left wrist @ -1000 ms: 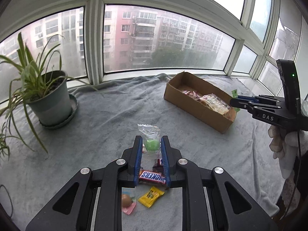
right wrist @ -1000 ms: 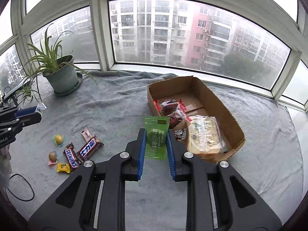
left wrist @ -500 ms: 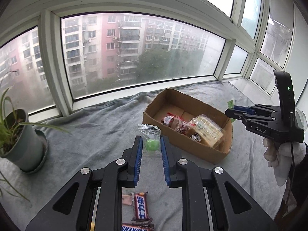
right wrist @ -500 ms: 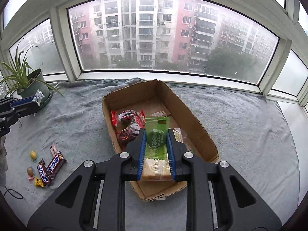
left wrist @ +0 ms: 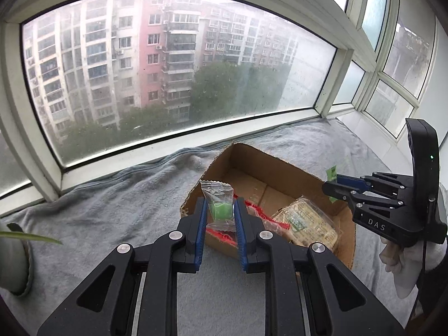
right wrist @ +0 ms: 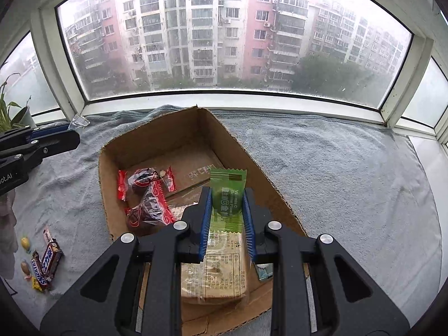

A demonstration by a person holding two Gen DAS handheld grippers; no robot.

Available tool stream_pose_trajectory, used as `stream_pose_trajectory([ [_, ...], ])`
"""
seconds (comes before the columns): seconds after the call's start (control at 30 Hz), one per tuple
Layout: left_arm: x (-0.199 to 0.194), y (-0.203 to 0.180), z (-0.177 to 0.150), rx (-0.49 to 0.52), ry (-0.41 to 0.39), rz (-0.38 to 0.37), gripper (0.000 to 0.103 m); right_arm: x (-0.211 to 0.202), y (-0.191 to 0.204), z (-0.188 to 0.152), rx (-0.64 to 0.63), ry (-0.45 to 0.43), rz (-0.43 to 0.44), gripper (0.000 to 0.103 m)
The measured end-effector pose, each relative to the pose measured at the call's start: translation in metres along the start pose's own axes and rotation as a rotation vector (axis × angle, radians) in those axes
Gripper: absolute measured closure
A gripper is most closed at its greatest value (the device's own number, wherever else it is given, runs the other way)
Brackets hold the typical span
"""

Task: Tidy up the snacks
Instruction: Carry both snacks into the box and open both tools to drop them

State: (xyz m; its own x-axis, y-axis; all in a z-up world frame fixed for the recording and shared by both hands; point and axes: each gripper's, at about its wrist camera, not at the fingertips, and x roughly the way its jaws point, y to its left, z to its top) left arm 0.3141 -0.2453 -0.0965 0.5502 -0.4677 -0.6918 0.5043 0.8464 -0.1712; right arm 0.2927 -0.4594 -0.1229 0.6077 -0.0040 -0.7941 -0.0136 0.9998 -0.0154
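My left gripper [left wrist: 220, 205] is shut on a clear-wrapped green candy [left wrist: 219, 208], held at the near left corner of the cardboard box [left wrist: 282, 168]. My right gripper [right wrist: 226, 198] is shut on a green snack packet [right wrist: 227, 196] and hangs over the inside of the box [right wrist: 156, 142]. In the box lie red-wrapped snacks [right wrist: 147, 196] and a clear pack of biscuits [right wrist: 215, 274]. The right gripper also shows in the left wrist view [left wrist: 333, 186], above the box's right rim. The left gripper shows in the right wrist view [right wrist: 70, 137], left of the box.
A grey blanket [right wrist: 336, 173] covers the window ledge. Snickers bars [right wrist: 46, 260] and small candies [right wrist: 25, 242] lie on it left of the box. A potted plant [right wrist: 14, 114] stands at the far left. Window frames close the back.
Both grippers have moved toward the box with their snacks. The left one came up from the loose snacks to the box's corner; the right one now hangs deeper over the box.
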Motion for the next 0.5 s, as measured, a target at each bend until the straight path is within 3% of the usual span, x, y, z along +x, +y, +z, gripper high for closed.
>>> stream_pose_trajectory([
  [0.37, 0.036, -0.007, -0.002, 0.004, 0.056, -0.028, 0.085, 0.03, 0.006, -0.011, -0.012, 0.054, 0.0, 0.08],
  [0.43, 0.039, -0.009, -0.001, 0.008, 0.064, -0.035, 0.084, 0.03, 0.008, -0.012, -0.016, 0.056, -0.01, 0.069],
  [0.5, 0.04, -0.011, -0.002, 0.009, 0.073, -0.031, 0.081, 0.025, 0.01, -0.012, -0.027, 0.036, -0.032, 0.029],
])
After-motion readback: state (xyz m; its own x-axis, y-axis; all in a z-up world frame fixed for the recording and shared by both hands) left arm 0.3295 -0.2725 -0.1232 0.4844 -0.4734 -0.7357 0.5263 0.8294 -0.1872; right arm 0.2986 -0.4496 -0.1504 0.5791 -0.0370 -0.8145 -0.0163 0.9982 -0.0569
